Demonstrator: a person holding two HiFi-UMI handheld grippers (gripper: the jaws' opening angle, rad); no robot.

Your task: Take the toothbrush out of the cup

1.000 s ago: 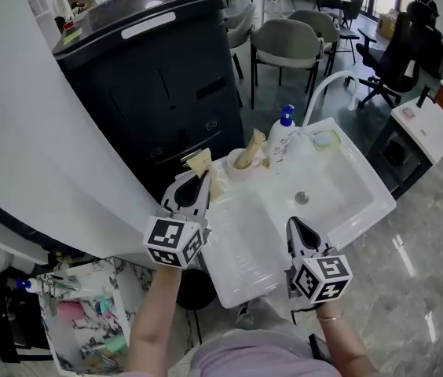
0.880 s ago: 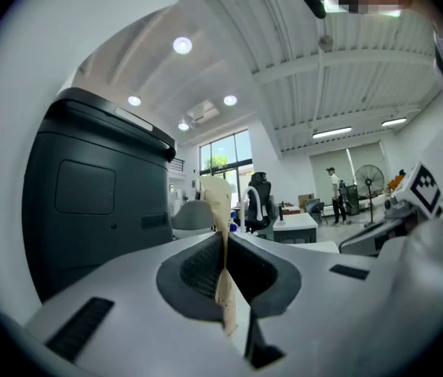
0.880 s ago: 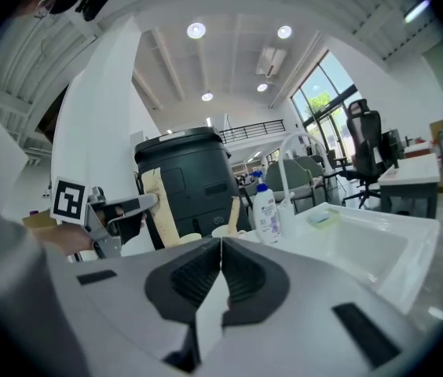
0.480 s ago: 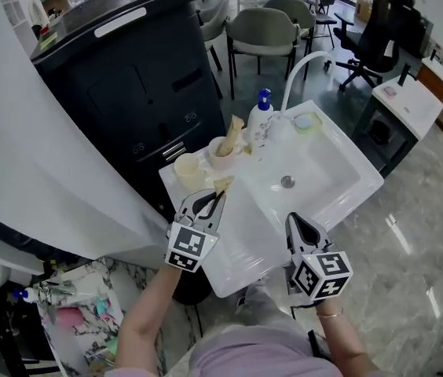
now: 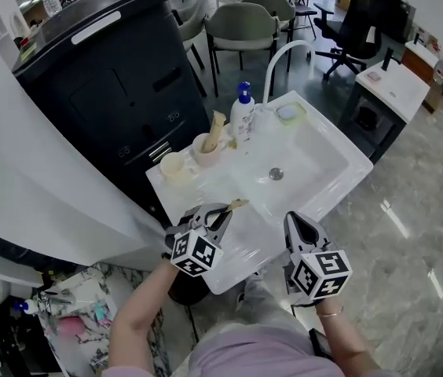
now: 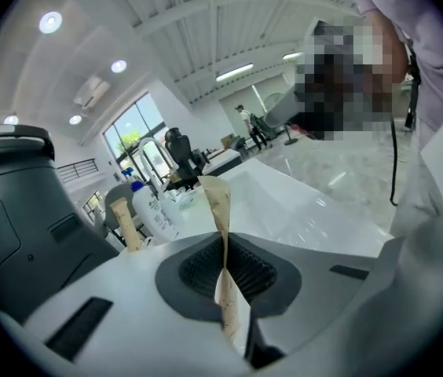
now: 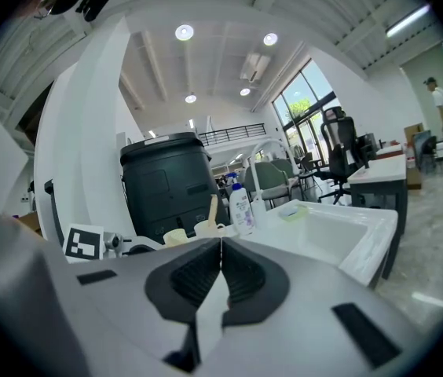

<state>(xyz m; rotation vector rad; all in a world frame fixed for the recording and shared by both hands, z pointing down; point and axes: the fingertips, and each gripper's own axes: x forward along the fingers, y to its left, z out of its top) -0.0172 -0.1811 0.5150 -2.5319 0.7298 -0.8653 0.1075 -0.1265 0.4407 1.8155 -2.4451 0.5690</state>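
Observation:
My left gripper is shut on a paper-wrapped toothbrush and holds it low over the near left part of the white sink. In the left gripper view the wrapper is pinched between the pads and sticks out ahead. At the sink's back left stand a cream cup with nothing in it and a second cup with another wrapped toothbrush leaning in it. My right gripper hovers at the sink's near edge, shut on nothing.
A lotion bottle with a blue pump, a curved white faucet and a soap dish line the sink's back. A large black bin stands behind it. Chairs and desks fill the room beyond.
My left gripper has come away from the cups, down and toward the sink's near edge, rolling as it went, with the wrapped toothbrush still in it. The right gripper barely shifted.

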